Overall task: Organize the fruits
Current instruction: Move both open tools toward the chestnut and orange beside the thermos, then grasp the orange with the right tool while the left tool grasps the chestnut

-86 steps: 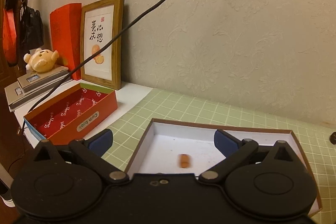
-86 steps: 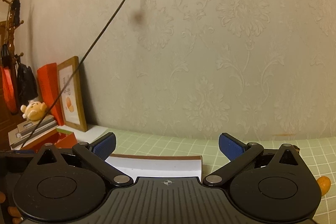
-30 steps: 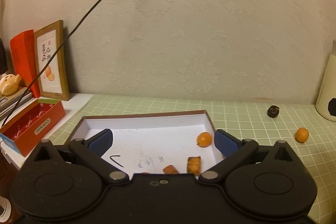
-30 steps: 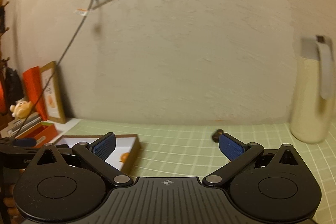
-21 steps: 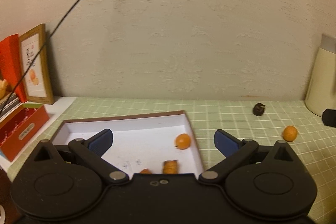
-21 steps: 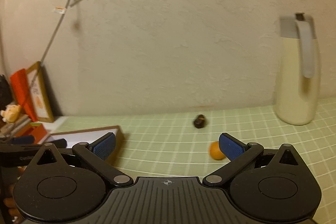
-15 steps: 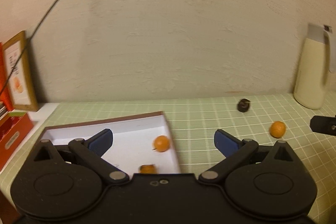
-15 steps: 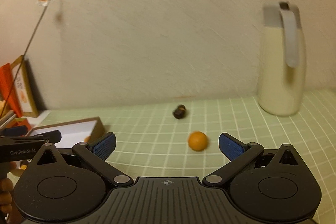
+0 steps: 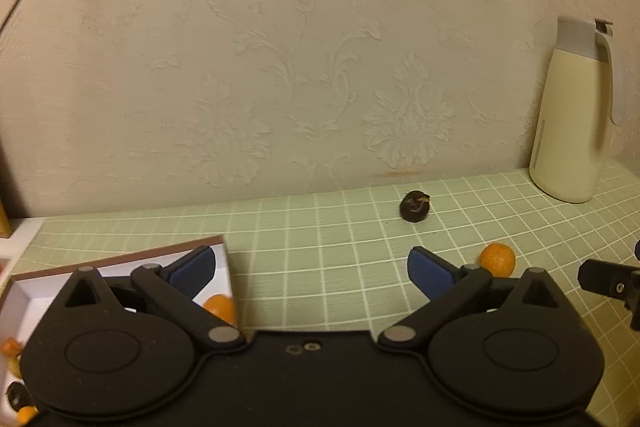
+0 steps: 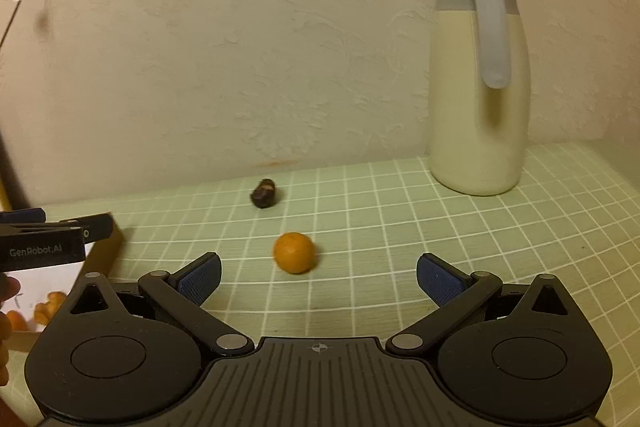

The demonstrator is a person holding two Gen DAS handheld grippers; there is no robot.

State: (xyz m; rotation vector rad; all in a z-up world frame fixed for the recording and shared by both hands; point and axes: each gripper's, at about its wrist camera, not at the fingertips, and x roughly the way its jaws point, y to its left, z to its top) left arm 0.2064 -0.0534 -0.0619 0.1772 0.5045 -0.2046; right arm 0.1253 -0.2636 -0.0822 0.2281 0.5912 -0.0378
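Both of my grippers have swung right since the earlier frames, away from the white brown-rimmed cardboard box toward the loose fruit on the green grid-patterned table. I hold the right gripper with jaws spread wide, the small round orange citrus fruit just ahead between them; the dark wrinkled fruit lies beyond, near the wall. My left gripper is likewise spread and empty, beside the box holding another orange fruit; a cream thermos jug stands far right.
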